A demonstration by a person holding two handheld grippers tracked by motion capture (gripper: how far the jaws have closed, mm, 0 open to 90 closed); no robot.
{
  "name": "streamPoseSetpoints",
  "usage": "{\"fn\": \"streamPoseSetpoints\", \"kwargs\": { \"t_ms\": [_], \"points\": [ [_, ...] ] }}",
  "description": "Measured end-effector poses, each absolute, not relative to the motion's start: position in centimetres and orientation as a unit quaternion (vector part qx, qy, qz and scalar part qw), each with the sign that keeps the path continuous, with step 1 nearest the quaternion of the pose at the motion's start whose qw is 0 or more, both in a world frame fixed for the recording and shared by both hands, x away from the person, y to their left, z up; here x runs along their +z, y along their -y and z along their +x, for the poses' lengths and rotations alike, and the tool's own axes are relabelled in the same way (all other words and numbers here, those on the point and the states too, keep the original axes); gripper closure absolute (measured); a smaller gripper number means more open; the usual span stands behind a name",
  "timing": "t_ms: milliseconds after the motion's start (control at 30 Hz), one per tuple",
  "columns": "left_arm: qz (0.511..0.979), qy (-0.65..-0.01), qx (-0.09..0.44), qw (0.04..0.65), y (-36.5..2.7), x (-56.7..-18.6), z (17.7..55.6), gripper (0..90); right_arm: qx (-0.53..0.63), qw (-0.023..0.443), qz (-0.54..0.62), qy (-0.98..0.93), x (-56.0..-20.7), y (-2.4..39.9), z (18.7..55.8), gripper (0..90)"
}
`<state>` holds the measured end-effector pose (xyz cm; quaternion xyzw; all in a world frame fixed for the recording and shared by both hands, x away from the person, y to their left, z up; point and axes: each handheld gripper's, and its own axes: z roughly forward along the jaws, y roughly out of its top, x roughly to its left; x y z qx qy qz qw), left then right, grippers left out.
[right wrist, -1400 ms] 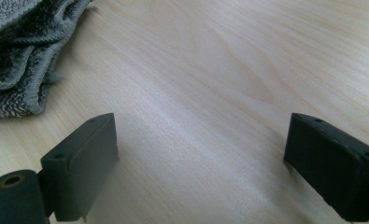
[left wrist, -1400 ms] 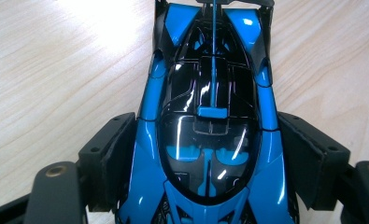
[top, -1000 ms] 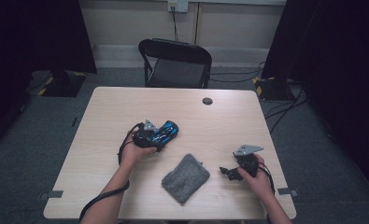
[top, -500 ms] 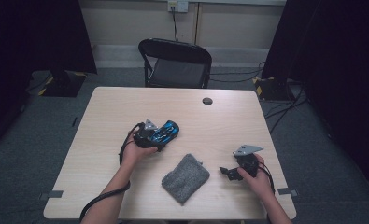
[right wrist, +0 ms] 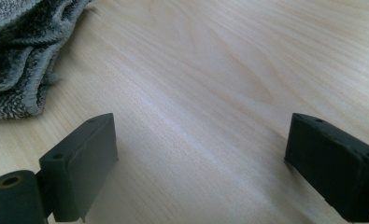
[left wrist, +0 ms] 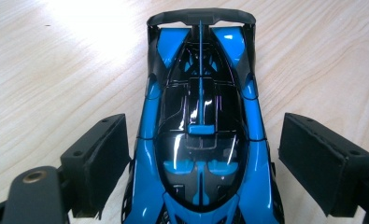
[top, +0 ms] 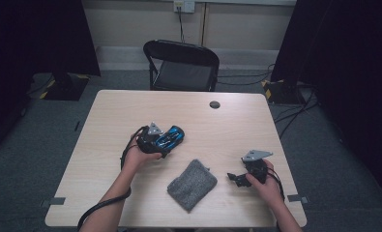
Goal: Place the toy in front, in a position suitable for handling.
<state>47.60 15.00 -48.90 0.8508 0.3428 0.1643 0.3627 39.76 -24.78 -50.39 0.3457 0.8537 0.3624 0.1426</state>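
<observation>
- Left gripper (top: 165, 143): black body, grey three-cornered plate on top, black cable trailing to lower left.
- Right gripper (top: 235, 178): black, same grey plate.
- Blocky black pads (right wrist: 81, 163), small screw holes.

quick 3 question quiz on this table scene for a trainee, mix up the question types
1. True or false: the left tongs are clamped tight on the blue toy car.
2. What lies on the table between the two hands? A) a grey cloth B) a red cup C) a metal spoon
3. Fill in: the right tongs stand open over bare ____, with nothing between the jaws.

Key
1. False. The car sits between the jaws, which have just been opening, and a gap shows on each side.
2. A, the grey cloth.
3. Wood. The cloth lies off to one side in the right gripper view.
</observation>
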Motion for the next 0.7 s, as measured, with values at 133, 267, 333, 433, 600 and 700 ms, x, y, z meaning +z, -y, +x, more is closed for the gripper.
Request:
{"fn": "streamPoseSetpoints", "kwargs": {
  "t_ms": [133,267,333,433,600,700],
  "points": [
    [0.851,-0.340,0.159,0.368,-15.3,-48.4,47.1,15.8,0.362,0.143,0.346,-0.854,-50.4,24.8,39.8,8.8],
    [0.850,-0.332,0.162,0.375,-15.9,-47.9,46.6,15.8,0.362,0.143,0.346,-0.854,-50.4,24.8,39.8,8.8],
    [0.850,-0.331,0.161,0.376,-16.0,-47.7,46.4,15.8,0.362,0.143,0.346,-0.854,-50.4,24.8,39.8,8.8],
    [0.853,-0.325,0.158,0.377,-16.4,-47.5,45.6,15.9,0.362,0.143,0.346,-0.854,-50.4,24.8,39.8,8.8],
    [0.852,-0.326,0.159,0.378,-17.3,-47.9,44.7,16.0,0.362,0.143,0.345,-0.854,-50.4,24.8,39.8,8.8],
    [0.850,-0.331,0.156,0.379,-17.8,-48.4,44.4,15.8,0.362,0.143,0.346,-0.854,-50.4,24.8,39.8,8.8]
  ]
}}
